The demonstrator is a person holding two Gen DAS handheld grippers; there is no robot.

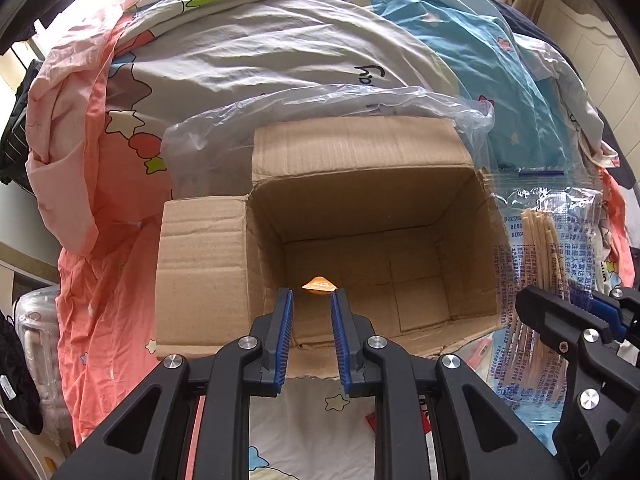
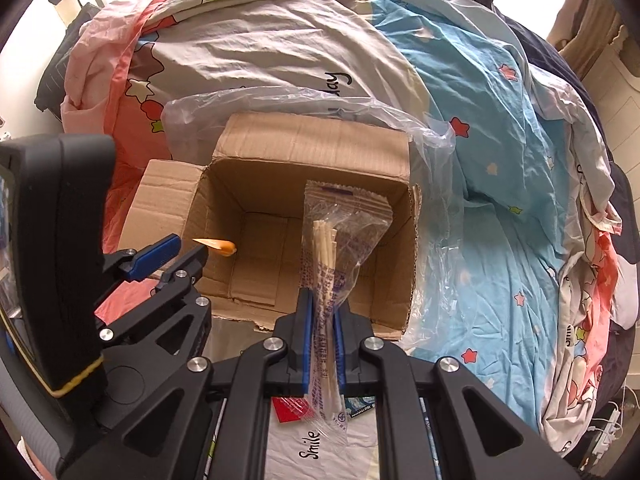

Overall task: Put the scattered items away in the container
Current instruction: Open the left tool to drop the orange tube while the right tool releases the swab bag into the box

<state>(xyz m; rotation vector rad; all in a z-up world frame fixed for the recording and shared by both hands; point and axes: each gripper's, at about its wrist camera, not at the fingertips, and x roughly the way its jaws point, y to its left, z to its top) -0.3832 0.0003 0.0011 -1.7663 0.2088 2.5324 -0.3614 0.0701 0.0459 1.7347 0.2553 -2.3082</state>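
An open cardboard box lies on the bed. My left gripper is open at the box's near left edge. A small orange packet is just beyond its fingertips inside the box, apart from the pads. My right gripper is shut on a clear plastic bag of wooden sticks, held upright over the box's near right part.
A loose clear plastic bag lies behind and around the box. A crumpled patterned duvet covers the bed. A red item and printed packets lie under the right gripper. Furniture stands at left.
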